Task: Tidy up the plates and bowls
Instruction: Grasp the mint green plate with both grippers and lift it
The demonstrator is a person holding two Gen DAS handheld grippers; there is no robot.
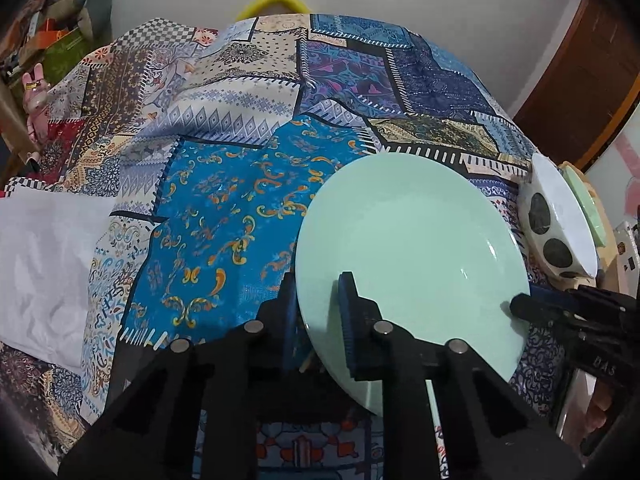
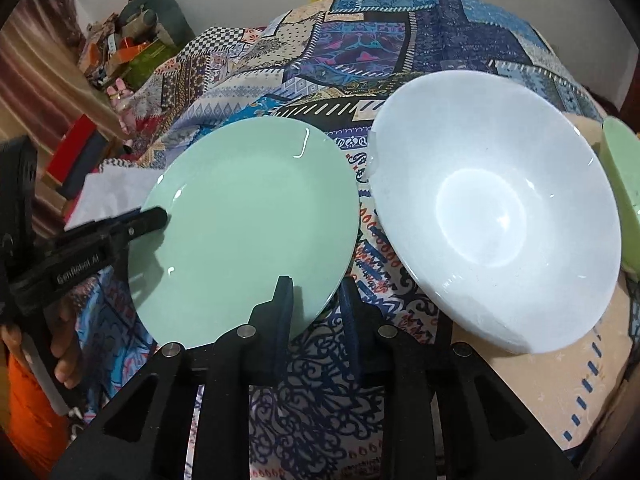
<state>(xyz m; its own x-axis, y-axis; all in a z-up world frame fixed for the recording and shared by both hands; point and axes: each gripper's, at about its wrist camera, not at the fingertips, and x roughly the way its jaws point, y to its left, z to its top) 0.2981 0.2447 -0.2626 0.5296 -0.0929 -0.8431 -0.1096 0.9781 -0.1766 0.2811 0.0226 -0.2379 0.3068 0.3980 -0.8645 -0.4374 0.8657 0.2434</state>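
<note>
A patchwork cloth (image 1: 240,128) covers the whole surface. The white bowl (image 2: 492,208) sits right of the mint plate (image 2: 248,224), just beside it. The plate lies face up, near rim lifted. The left gripper (image 1: 316,312) and right gripper (image 2: 314,308) each clamp its rim on opposite sides, jaws nearly closed. A green dish (image 2: 624,184) is cut off far right.

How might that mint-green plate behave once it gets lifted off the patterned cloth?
The mint-green plate looks glazed and glossy, so it is probably slippery and breakable. It seems rigid. Each hand-held gripper, left and right, pinches only its thin rim, so it might tilt.
</note>
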